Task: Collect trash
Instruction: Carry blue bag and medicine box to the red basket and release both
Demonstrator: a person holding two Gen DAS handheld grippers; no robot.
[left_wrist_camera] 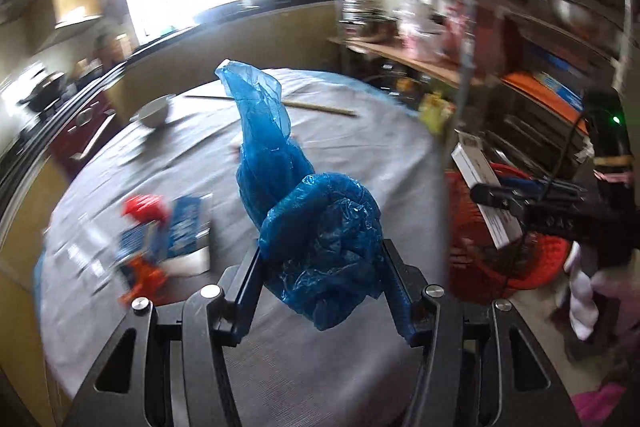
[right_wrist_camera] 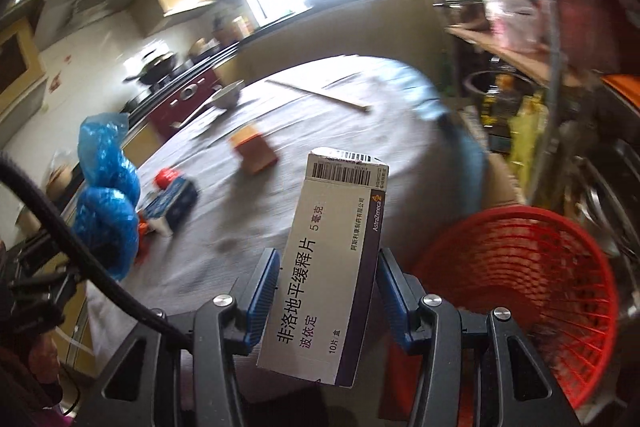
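with medicine box pinched in right gripper and blue plastic bag bunched in left gripper above table, best carried over red basket before letting go.

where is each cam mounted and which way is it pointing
Left wrist: sits on the left gripper, looking along its jaws, shut on a blue plastic bag, across the grey-clothed table; the right gripper with its box shows at right.
Right wrist: sits on the right gripper, looking along its jaws, shut on a medicine box, toward the same table, red basket at right; the left gripper's bag shows at left.
Shared: table, white bowl, basket, bag, box.
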